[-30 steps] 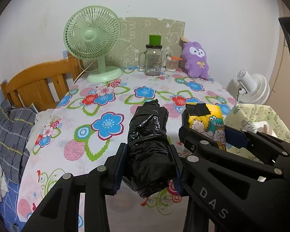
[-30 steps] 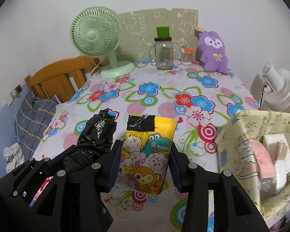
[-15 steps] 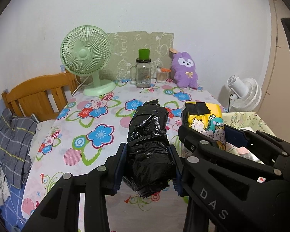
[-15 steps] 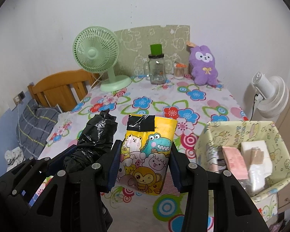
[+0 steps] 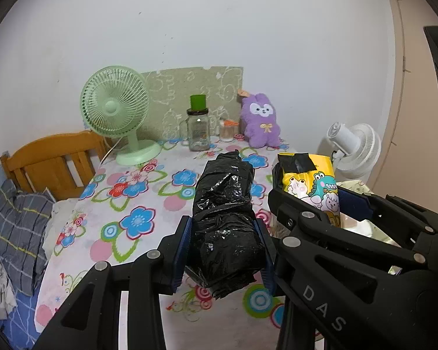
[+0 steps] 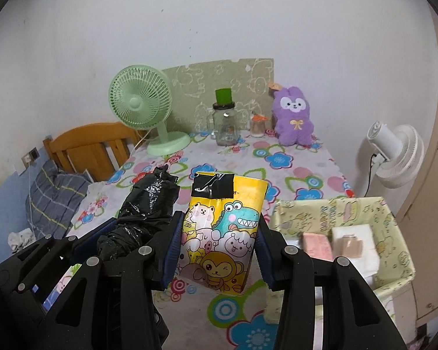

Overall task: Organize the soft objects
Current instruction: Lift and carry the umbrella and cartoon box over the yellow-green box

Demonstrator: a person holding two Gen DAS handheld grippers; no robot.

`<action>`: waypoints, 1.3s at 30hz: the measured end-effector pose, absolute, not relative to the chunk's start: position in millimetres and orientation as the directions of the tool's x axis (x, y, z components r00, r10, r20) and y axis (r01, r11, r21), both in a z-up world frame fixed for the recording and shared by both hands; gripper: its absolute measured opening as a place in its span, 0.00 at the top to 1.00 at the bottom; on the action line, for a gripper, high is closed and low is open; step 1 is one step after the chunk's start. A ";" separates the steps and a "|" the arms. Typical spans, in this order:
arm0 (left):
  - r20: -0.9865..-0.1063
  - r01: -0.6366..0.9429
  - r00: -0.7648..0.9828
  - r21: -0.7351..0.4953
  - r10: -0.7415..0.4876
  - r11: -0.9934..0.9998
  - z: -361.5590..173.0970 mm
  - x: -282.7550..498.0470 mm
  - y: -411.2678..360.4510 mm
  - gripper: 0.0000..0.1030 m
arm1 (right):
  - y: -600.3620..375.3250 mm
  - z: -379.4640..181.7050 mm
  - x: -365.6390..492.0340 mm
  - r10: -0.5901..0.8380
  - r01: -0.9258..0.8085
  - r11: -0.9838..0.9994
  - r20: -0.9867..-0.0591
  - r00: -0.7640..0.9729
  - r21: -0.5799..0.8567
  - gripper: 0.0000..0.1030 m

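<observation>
The surface [image 6: 315, 157], under its flowered cloth, now sits lower and farther off in both wrist views than it did a second ago, and more bare wall shows above it; both grippers have lifted with their loads, so the two soft things are clear of the cloth and in the air.

To the right of the surface stands the pale yellow fabric bin [image 6: 394, 221]. It has come fully into the right wrist view and already holds a pink pack, a white pack and a small tan piece. Judging by that, the bin is the likely place for both loads, and the carry toward it is under way.

At the back, the green desk fan [image 5: 115, 110], the purple plush rabbit [image 6: 293, 119] and the glass jar with a green lid [image 5: 198, 129] have not shifted.

The black plastic-wrapped bundle [image 5: 224, 227] sits lengthwise between the jaws of the left gripper [image 5: 224, 253], which press on its near end as before. The yellow cartoon-print pack [image 6: 222, 233], sealed with black tape at its top, stands upright in the right gripper [image 6: 219, 248], jaws closed on its sides, grip unchanged. The two loads ride close side by side, the bundle to the left.
</observation>
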State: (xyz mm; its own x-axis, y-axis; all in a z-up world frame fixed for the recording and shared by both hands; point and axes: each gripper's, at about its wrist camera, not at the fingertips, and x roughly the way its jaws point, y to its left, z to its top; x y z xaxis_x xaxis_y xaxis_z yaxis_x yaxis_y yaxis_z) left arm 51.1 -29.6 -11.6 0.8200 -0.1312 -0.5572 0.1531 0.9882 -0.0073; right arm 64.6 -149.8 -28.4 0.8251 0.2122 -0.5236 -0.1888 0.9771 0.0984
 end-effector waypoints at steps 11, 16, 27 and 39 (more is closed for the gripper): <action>-0.536 0.185 0.830 0.005 -0.153 0.983 -1.8 49.3 -61.9 0.59 | -183.6 -19.8 57.6 0.190 -0.162 0.982 -0.496 0.847 0.098 0.53; -0.531 0.198 0.832 0.007 -0.164 0.980 -1.6 50.3 -77.7 0.59 | -198.4 -20.0 56.5 0.180 -0.150 0.984 -0.489 0.854 0.100 0.53; -0.541 0.242 0.816 -0.002 -0.204 0.970 -9.2 61.2 -109.3 0.59 | -232.2 -27.2 65.1 0.158 -0.122 0.987 -0.498 0.852 0.104 0.53; -0.561 0.300 0.789 0.000 -0.248 0.954 -20.8 77.5 -139.0 0.59 | -263.3 -41.4 81.4 0.136 -0.078 0.988 -0.526 0.840 0.131 0.53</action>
State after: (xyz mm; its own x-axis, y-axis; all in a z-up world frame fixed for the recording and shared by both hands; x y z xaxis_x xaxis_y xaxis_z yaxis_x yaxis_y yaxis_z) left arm 77.5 -139.0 -20.8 0.7894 -0.2480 -0.5615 0.2998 0.9540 0.0002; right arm 81.4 -263.3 -41.4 0.8397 0.1362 -0.5256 -0.0784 0.9883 0.1309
